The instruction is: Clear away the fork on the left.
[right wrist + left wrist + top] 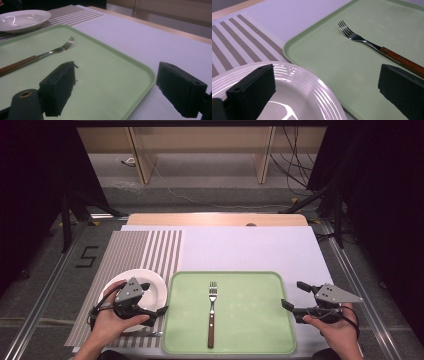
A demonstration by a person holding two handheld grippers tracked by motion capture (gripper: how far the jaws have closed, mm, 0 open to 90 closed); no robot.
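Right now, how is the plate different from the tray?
The plate is white, round and ridged at its rim; the tray is pale green, rectangular and smooth. The plate sits on the striped placemat and holds nothing, while the tray lies beside it and carries a fork. Both rest flat.

I see a pale green tray (250, 330), a brown-handled silver fork (212, 314), a white plate (152, 282) at nine o'clock, and a grey-and-white striped mat (135, 252).
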